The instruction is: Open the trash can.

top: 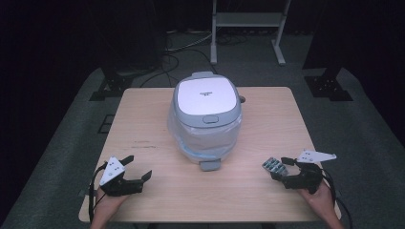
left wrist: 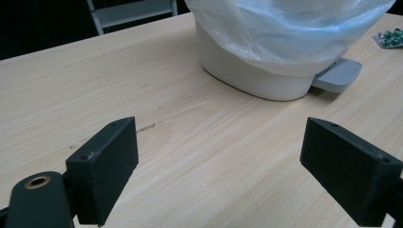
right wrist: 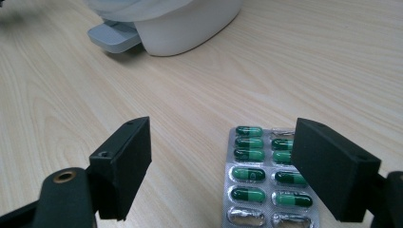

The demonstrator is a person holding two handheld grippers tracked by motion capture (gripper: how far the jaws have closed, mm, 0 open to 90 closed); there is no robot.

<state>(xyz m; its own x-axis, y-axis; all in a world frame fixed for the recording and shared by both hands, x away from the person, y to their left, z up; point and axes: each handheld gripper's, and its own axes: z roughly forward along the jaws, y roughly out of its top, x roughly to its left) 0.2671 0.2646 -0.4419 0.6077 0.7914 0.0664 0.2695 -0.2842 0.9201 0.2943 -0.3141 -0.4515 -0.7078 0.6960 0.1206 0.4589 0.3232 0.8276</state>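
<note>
Lying flat: silver blister pack, green capsules | right claw wide, empty

Left claw and right claw both agape, low, a hand behind each.

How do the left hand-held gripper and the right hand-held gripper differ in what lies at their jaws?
The right hand-held gripper has a blister pack of green capsules lying flat between its open jaws, unpressed; the left hand-held gripper has bare table there. The left hand-held gripper faces the pedal bin from its left side, the right hand-held gripper from its right. Both are open and held low.
</note>
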